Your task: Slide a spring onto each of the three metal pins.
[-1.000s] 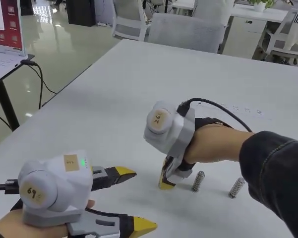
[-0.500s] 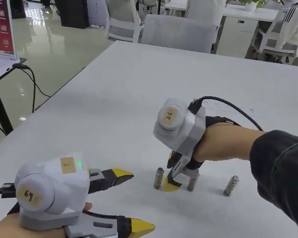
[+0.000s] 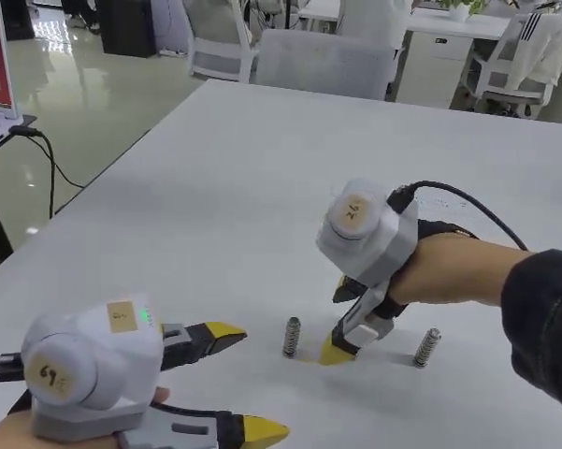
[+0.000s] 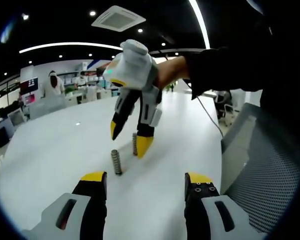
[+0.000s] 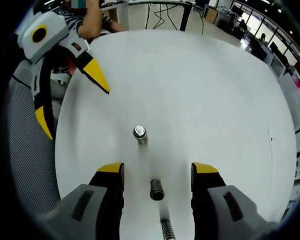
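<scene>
Your right hand (image 3: 444,271) holds the right gripper (image 3: 341,339) tipped steeply down at the white table (image 3: 215,178), with the wrist bent. Its jaws stand apart and grip nothing. Your left gripper (image 3: 243,382) lies low at the near edge, roughly level. Its jaws are spread wide and empty, pointing toward the springs.

Three springs stand upright in a row on the table. In the head view, the first spring (image 3: 291,337) stands just left of the right gripper's yellow tip. The third spring (image 3: 426,347) stands apart on the gripper's other side, and the gripper body hides the one between them.

The right gripper view supplies it: the middle spring (image 5: 156,189) sits between that gripper's two jaws, clear of both (a gap shows on each side). That view also looks down on the first spring and shows a shiny round metal top in its coil.

The left gripper view shows the right gripper from the front, jaws parted above the table. The first spring is nearest, and the middle spring is beside one yellow tip. Whether pins fill the other two coils cannot be told.
</scene>
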